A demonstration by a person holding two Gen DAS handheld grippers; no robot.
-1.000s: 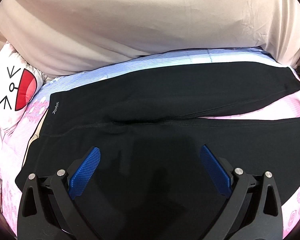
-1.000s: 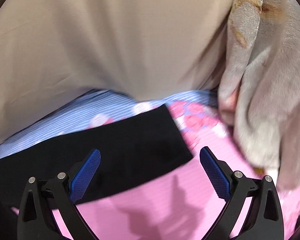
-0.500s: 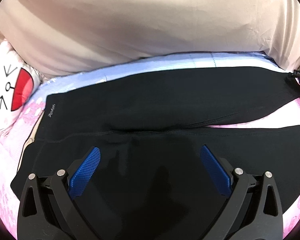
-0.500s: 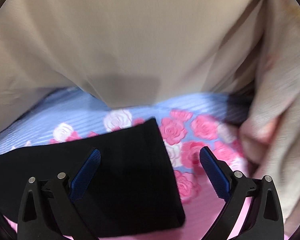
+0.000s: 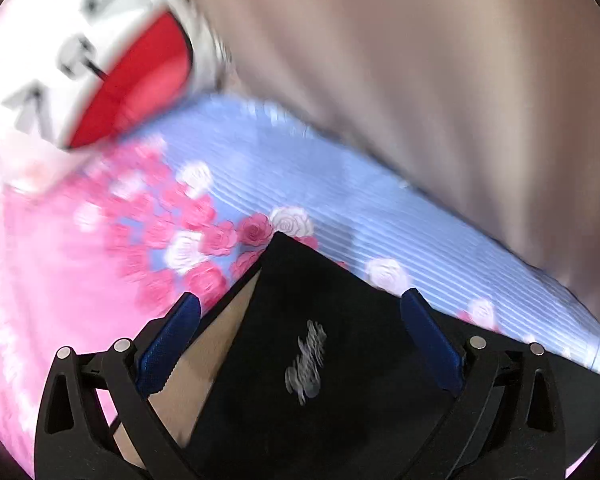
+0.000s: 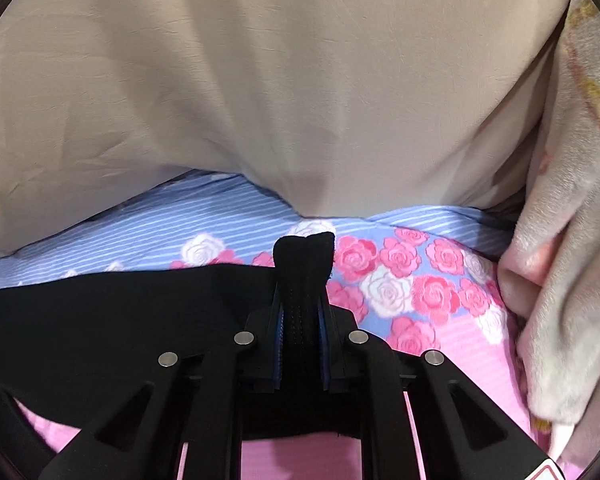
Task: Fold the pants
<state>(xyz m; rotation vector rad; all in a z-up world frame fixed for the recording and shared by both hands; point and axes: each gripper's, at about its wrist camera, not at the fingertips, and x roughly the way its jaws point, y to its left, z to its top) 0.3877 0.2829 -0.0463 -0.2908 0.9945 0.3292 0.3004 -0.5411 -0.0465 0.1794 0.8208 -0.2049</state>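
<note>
Right gripper [image 6: 302, 276]: its jaws have just been closing and are now clamping a bunched hem of the black pants [image 6: 120, 320], with a knob of fabric sticking out past the fingertips.
Pants at the right jaws: the leg is trailing off to the left of the clamped jaws, lying flat on the bedsheet [image 6: 420, 280].
Left gripper [image 5: 300, 312]: its jaws are standing wide apart, with nothing pressing on the blue pads [image 5: 168, 348].
Pants at the left jaws: the waistband corner of the black pants [image 5: 320, 360] is sitting between the open jaws, its tip pointing just beyond the fingertips; a pale printed logo [image 5: 306, 362] is showing midway between the pads.
Lining: a tan patch [image 5: 204, 360] is showing at the pants' edge, beside the left-hand pad.
Bedsheet [image 5: 80, 260]: pink and blue-striped with roses, spreading ahead of both jaws.
Cushion [image 5: 100, 60]: white with a red mouth print, lying far ahead and left of the left jaws, blurred.
Beige cover [image 6: 260, 80]: filling the space beyond the right jaws.
Fleece blanket [image 6: 560, 260]: bunching to the right of the right jaws.
</note>
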